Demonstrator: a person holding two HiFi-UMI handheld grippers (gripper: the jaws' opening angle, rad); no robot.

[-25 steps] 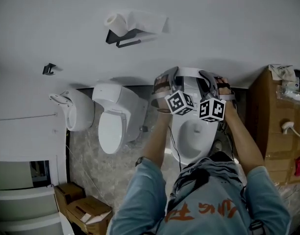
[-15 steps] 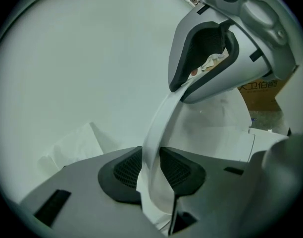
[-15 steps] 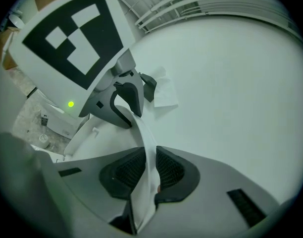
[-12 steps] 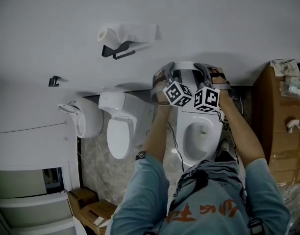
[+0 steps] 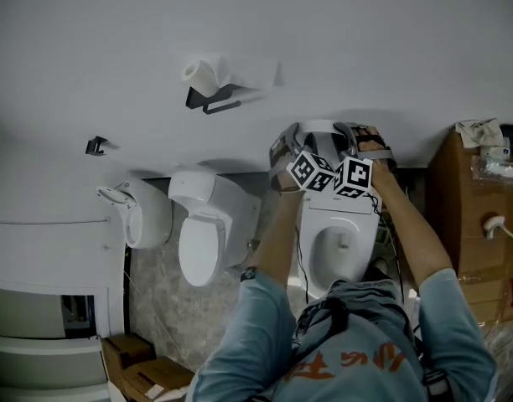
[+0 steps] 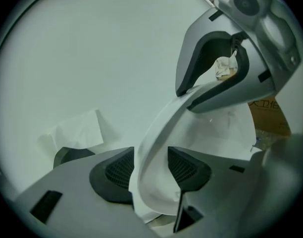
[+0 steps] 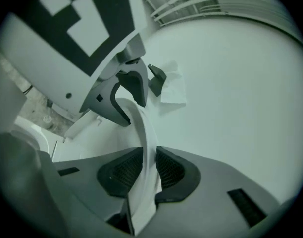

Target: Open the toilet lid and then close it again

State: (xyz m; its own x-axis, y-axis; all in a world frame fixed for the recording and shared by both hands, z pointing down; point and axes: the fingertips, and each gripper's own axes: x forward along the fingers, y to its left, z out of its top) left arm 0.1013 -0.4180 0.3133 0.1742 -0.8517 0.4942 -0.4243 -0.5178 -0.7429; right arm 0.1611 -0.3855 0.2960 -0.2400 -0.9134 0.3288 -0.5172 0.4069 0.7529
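The white toilet (image 5: 339,245) stands at centre right with its lid (image 5: 319,129) raised against the wall. Both grippers are at the lid's top edge. My left gripper (image 5: 283,151) straddles the lid rim (image 6: 159,133). Its jaws have just been opening, and its pads (image 6: 117,172) stand off the rim. My right gripper (image 5: 365,141) has the lid edge (image 7: 141,128) pinched between its pads (image 7: 169,170), though its jaws have just eased a little wider. Each gripper view shows the other gripper on the same rim: the right gripper (image 6: 226,68) and the left gripper (image 7: 119,90).
A second toilet (image 5: 202,224) and a wall-hung fixture (image 5: 139,212) stand to the left. Above them on the wall is a paper-roll holder (image 5: 213,86). Cardboard boxes (image 5: 466,216) flank the toilet on the right, and more boxes (image 5: 147,373) lie at the bottom left.
Both grippers have carried the lid's top edge a little further toward the wall, and their marker cubes now sit closer together. The head view has shifted slightly.
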